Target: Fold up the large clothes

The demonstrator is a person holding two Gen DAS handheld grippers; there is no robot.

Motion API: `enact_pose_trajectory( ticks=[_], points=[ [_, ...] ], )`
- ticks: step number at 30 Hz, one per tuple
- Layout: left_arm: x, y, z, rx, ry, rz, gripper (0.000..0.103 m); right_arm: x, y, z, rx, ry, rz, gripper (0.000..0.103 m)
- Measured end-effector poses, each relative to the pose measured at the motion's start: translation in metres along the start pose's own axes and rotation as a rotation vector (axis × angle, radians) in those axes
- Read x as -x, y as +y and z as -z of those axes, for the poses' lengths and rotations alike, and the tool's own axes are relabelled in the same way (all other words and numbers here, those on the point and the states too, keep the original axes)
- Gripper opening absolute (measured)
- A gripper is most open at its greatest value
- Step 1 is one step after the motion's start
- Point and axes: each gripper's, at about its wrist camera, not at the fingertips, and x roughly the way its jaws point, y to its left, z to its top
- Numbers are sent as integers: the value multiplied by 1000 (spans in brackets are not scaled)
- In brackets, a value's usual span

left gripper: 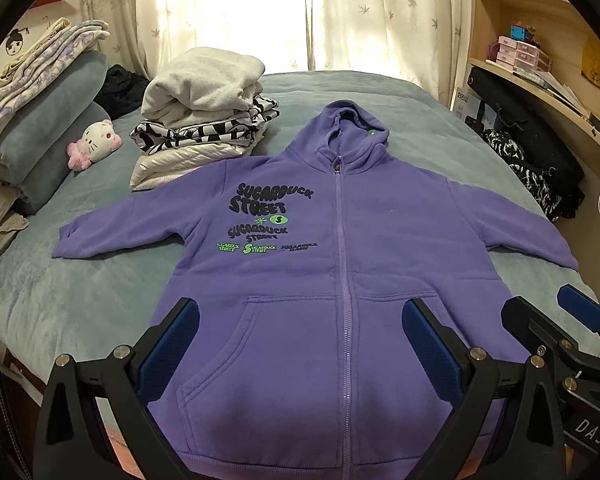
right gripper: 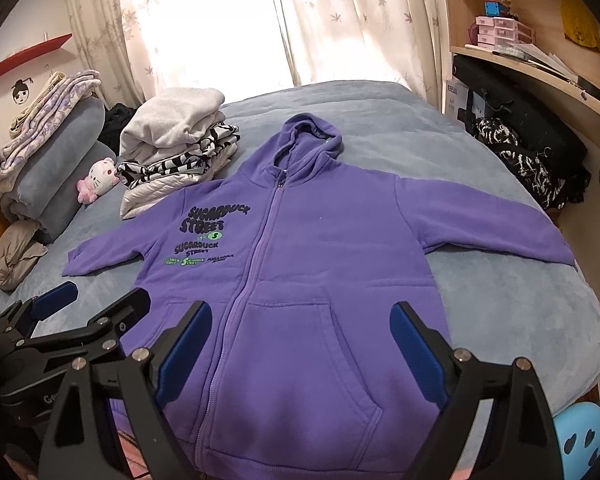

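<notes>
Both tools hang spread wide over the near end of the bed, holding nothing: the left tool has its blue-padded fingers parted above the hoodie's left pocket and zip, and the right tool stands just as wide above the right pocket, its fingers clear of the cloth. Each shows at the edge of the other's view, side by side and close together. Beneath them the purple hoodie lies flat and face up on the grey-blue bed, zip closed, hood pointing toward the curtained window, both sleeves stretched out to the sides, dark and green lettering on one chest panel. Beyond its left sleeve sits a stack of folded clothes, touching the shoulder edge. Further left a white plush toy leans by grey pillows. Dark clothing is heaped at the bed's right edge under wooden shelves.
</notes>
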Motion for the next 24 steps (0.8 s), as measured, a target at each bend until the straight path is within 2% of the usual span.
enact_pose_trajectory(
  ticks=[24],
  points=[
    [-9,-10,-17,-18,4,33,101,-1,-10,-13,-18,-23,-14,91]
  ],
)
